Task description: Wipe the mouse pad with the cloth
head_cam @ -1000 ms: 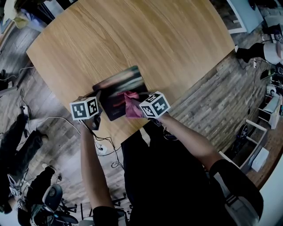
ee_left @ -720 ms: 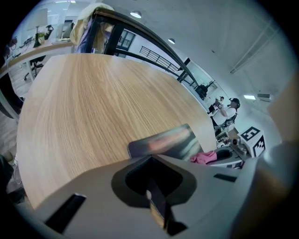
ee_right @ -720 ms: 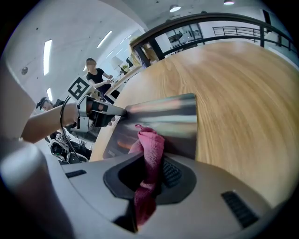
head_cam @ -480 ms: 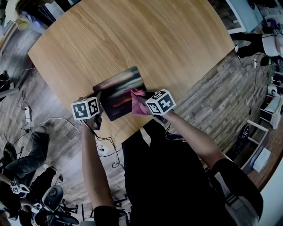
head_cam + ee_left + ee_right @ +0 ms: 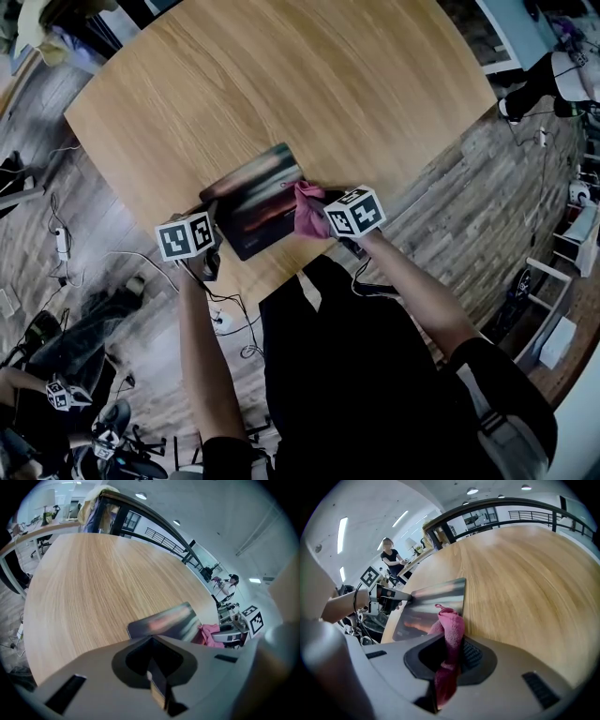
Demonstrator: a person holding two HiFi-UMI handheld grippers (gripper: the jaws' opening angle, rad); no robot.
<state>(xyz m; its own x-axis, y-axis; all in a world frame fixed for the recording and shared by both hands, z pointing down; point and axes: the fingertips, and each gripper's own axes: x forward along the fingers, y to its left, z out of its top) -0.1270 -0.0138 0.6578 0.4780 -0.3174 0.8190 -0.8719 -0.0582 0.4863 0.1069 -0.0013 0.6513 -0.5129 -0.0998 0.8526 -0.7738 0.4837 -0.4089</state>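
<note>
The right gripper (image 5: pixel 449 641) is clamped on a crumpled pink cloth (image 5: pixel 451 623). The cloth bunches out of its jaws and rests on the right end of a dark rectangular mouse pad (image 5: pixel 255 199) with a blurred reddish print. The left gripper (image 5: pixel 151 641) has its jaws closed together on the pad's left corner. The pad lies flat close to the near edge of the light wooden table (image 5: pixel 281 84), well away from the far edge.
</note>
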